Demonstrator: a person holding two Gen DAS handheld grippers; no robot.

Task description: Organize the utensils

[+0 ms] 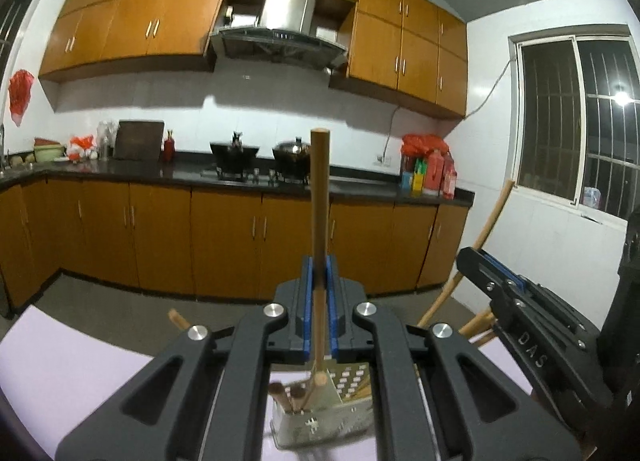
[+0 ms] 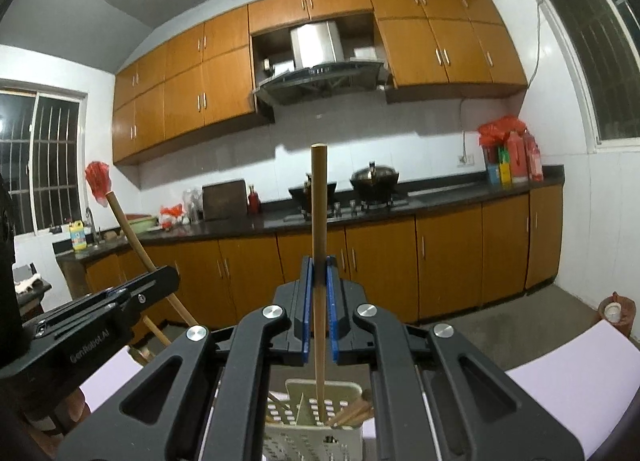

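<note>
My left gripper (image 1: pixel 319 263) is shut on an upright wooden utensil handle (image 1: pixel 320 189); its lower end reaches down into a white perforated utensil holder (image 1: pixel 320 417) that has several other wooden handles in it. My right gripper (image 2: pixel 319 263) is shut on a second upright wooden handle (image 2: pixel 319 213), whose foot stands inside the same holder (image 2: pixel 320 409). Each gripper shows in the other's view: the right gripper (image 1: pixel 476 261) with its slanted stick (image 1: pixel 494 213) at the right, the left gripper (image 2: pixel 160 277) with its stick (image 2: pixel 128 229) at the left.
The holder stands on a pale lilac table (image 1: pixel 72 365). Beyond it are a grey floor, orange base cabinets and a dark counter (image 1: pixel 192 175) with a stove and two pots (image 1: pixel 292 155). Bottles (image 2: pixel 512 159) crowd the counter's right end. A brown jar (image 2: pixel 616 311) stands by the table.
</note>
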